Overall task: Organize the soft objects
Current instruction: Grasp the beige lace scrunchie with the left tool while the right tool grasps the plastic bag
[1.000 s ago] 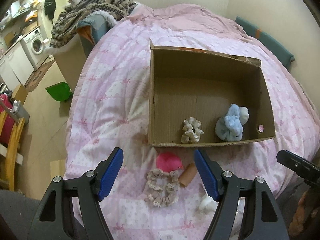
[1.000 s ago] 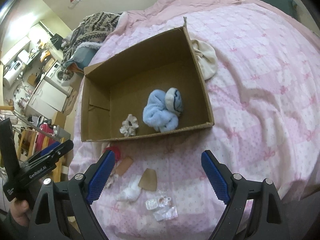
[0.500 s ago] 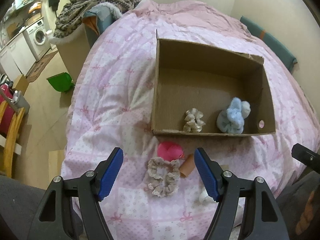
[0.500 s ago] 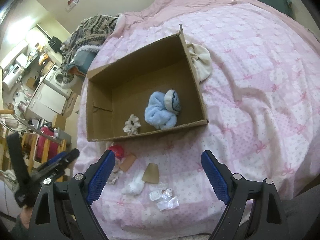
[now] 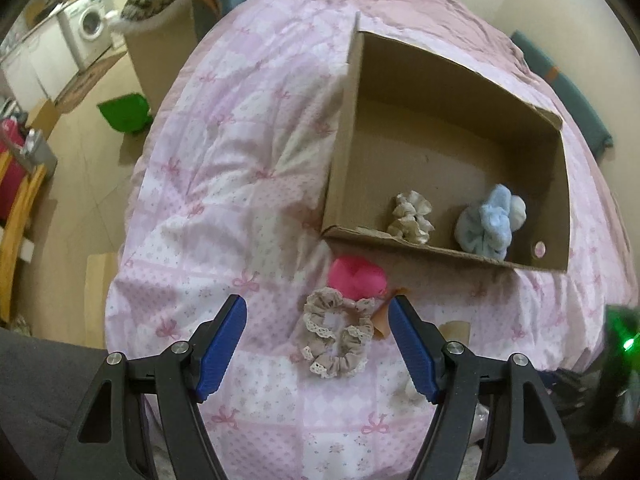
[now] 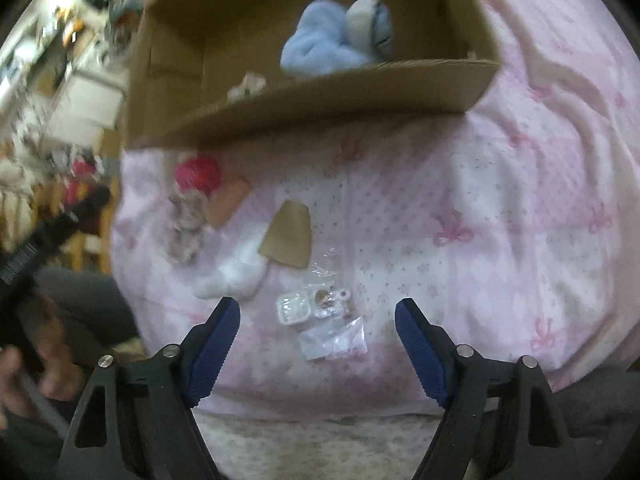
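Left tool (image 5: 316, 314) spread w/ nothing pinched over beige lace-edged fabric scrunchie (image 5: 336, 332) on pink quilted bed cover (image 5: 224, 184), right tool (image 6: 316, 316) closing, empty, above crinkly clear plastic packets (image 6: 320, 320); fluffy blue bundle (image 5: 490, 222) & cream ruffled scrunchie (image 5: 412, 218) in brown cardboard box (image 5: 344, 152).

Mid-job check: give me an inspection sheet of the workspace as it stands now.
Surface: pink patterned quilt on a bed.
Job's things: open cardboard box holds a cream scrunchie and a pale blue fluffy bundle; beige lace-edged scrunchie and pink round cushion lie outside.
Clutter: brown card piece, white fluffy item, clear plastic packets.
Grippers: left gripper open over the beige scrunchie; right gripper closing, empty.
Cables: nothing seen.
Surroundings: washing machine, green dustpan.
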A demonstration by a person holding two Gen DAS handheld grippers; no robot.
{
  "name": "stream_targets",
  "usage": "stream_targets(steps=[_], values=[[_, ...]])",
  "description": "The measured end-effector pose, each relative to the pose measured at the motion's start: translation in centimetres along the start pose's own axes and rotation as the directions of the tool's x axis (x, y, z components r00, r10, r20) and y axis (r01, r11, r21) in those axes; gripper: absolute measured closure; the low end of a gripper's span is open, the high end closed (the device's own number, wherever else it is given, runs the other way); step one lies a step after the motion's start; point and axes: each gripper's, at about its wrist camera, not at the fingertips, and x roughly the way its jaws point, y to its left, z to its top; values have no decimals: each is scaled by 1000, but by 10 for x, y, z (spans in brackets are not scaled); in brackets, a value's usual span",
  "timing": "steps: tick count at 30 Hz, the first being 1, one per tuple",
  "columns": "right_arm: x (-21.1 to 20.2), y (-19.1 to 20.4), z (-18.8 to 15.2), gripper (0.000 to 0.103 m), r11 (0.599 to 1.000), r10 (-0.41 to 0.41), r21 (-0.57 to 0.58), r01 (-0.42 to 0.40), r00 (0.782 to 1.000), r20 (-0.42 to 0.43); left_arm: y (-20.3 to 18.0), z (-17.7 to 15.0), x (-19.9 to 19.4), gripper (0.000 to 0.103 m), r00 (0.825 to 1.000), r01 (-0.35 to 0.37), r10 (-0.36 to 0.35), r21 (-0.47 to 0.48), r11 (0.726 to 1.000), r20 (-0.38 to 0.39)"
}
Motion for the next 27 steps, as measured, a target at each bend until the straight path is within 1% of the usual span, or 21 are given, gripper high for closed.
stream_targets(steps=[2,5,6,7,8,10,13,16,20,24,27], values=[[13,9,1,17,998,-36,-46,35,999,-28,6,2,5,32,1000,-18,18,-22,1000,-16],[26,19,0,18,990,-96,-108,91,995,-37,15,4,13,32,998,-31,28,-55,998,-50],[27,21,-1,27,986,-111,-127,106,993,-34,18,4,15,32,998,-35,31,-63,997,-59],[29,24,-1,44,982,-129,-142,123,991,-31,21,3,18,32,997,-41,36,-71,997,-69],[30,24,-2,52,980,-135,-148,130,990,-30,22,3,21,32,996,-41,35,-75,996,-80],[28,22,-5,61,983,-122,-140,118,992,-19,21,1,28,32,994,-41,34,-63,997,-105],[19,17,-7,64,989,-96,-115,97,995,14,12,-3,43,32,987,-27,23,-20,999,-161],[1,12,-5,65,995,-61,-78,68,994,86,1,-9,55,32,979,-17,22,28,999,-201],[-20,4,-4,65,999,-30,-28,36,982,186,-11,-13,75,32,969,-4,23,75,997,-244],[-29,-5,0,65,1000,-7,9,5,974,226,-19,-15,95,32,954,-13,40,93,996,-296],[-29,-7,2,65,1000,-2,11,0,974,227,-22,-14,102,32,951,-8,34,86,996,-306]])
